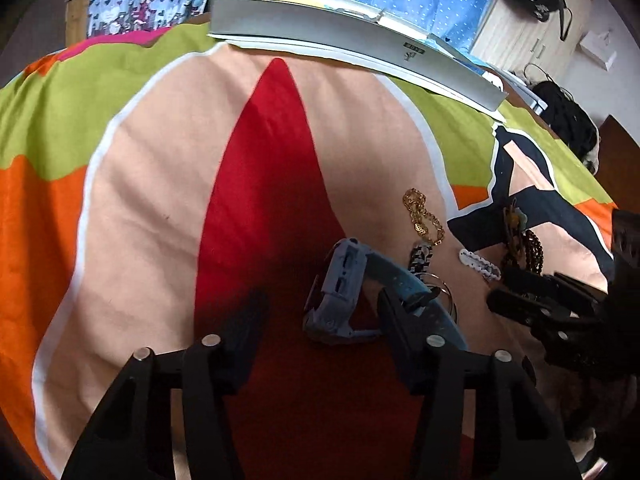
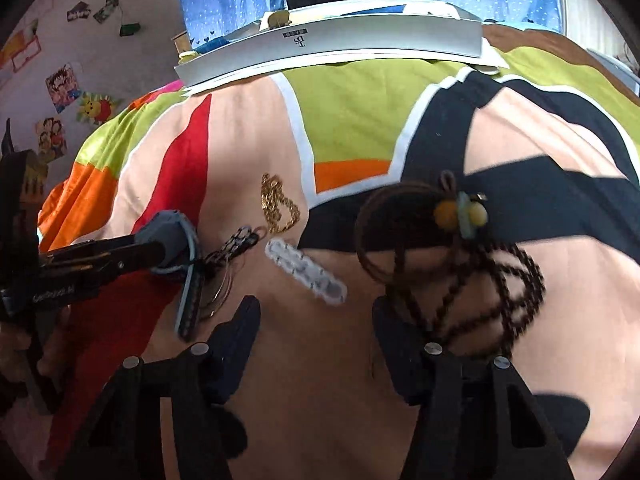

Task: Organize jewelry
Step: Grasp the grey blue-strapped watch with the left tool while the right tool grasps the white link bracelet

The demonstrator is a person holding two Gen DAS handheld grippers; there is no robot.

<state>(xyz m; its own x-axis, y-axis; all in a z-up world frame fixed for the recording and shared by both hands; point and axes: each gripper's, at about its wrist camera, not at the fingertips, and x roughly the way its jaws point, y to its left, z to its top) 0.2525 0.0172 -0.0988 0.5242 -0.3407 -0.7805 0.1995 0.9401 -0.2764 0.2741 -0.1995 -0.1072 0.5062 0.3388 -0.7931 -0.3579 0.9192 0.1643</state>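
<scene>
A blue-grey watch (image 1: 340, 292) lies on the colourful bedspread between the fingers of my open left gripper (image 1: 320, 316), whose right finger lies over the watch strap. To the right lie a gold chain (image 1: 422, 216), a black-and-white link bracelet (image 1: 420, 258), a white hair clip (image 1: 480, 264) and a brown bead necklace (image 1: 524, 248). My right gripper (image 2: 316, 312) is open just in front of the white hair clip (image 2: 308, 272). Its right finger touches the strands of the brown bead necklace (image 2: 460, 264). The gold chain (image 2: 278, 208) and the watch (image 2: 176, 236) lie to the left.
A long silver-grey box (image 1: 340, 36) on white paper lies at the far edge of the bedspread (image 1: 140, 200). Thin silver hoops (image 2: 220, 288) lie beside the watch. Blue curtains hang behind. The left gripper (image 2: 160, 252) reaches in from the left edge.
</scene>
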